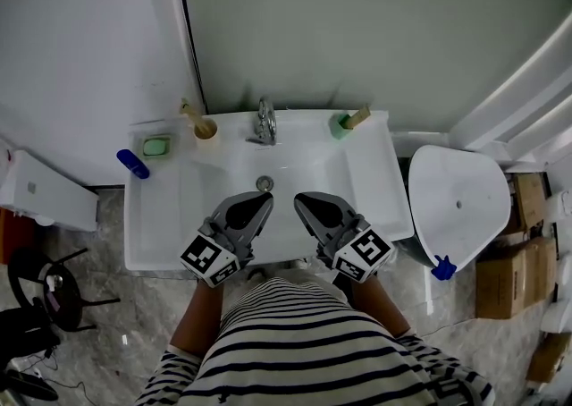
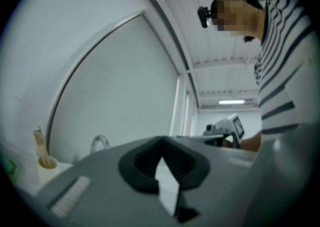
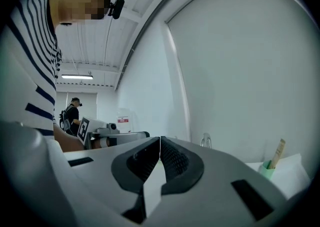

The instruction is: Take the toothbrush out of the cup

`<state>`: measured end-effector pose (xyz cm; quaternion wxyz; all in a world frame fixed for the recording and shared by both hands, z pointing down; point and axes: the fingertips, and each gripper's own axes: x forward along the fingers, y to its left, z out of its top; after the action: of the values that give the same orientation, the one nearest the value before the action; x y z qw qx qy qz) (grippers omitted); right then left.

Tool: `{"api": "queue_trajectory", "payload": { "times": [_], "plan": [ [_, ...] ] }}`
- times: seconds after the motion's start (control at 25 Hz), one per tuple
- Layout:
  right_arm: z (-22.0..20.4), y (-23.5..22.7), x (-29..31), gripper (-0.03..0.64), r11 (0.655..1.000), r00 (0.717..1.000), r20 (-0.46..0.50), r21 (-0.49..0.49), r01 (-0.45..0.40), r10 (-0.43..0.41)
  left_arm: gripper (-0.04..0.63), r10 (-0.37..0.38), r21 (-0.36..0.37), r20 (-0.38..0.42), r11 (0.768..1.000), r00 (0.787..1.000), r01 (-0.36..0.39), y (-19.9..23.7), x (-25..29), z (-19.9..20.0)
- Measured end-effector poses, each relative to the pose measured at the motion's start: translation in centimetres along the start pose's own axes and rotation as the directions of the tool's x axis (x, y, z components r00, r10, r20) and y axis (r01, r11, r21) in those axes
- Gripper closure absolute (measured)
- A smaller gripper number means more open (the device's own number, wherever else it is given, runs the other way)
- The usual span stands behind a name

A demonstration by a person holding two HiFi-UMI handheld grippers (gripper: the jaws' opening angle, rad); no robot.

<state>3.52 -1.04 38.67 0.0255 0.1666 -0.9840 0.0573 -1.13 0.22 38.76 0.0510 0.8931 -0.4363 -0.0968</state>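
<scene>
The left gripper (image 1: 264, 200) and right gripper (image 1: 302, 200) hung side by side over the near half of the white sink (image 1: 152, 225), tips close together and pointing at the far wall. Each had its fingers clenched shut on nothing. Ahead of them the basin lay open, with the drain (image 1: 264, 183) just past the tips and the faucet (image 1: 264, 122) at the far rim. A toilet (image 1: 456, 198) crowded the sink's right edge. A green soap dish (image 1: 157, 146) and a blue object (image 1: 133, 164) sat at its left edge.

A red-and-white sign (image 3: 122, 119) on a distant wall was too small to read.

A wooden toothbrush (image 1: 192, 114) leaned in a beige cup (image 1: 206, 131) at the far left corner. A second toothbrush (image 1: 358, 116) stood in a green cup (image 1: 340, 125) at the far right. Both were well apart from the fingers.
</scene>
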Motion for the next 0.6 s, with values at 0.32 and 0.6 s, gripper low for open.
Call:
{"api": "queue_trajectory", "payload": {
  "times": [0.32,0.6],
  "plan": [
    [-0.2,-1.8,0.5,0.611,1.000,1.000,-0.014,0.006,-0.022,0.022,0.588,0.030,-0.016,-0.013,0.999,0.999,-0.030,1.3,1.9,-0.4],
    [-0.2,-4.5,0.2,0.611,0.999,0.999,-0.018,-0.005,-0.046,0.046,0.588,0.049,-0.023,-0.028,0.999,0.998,-0.050,1.4,4.7,-1.6]
  ]
}}
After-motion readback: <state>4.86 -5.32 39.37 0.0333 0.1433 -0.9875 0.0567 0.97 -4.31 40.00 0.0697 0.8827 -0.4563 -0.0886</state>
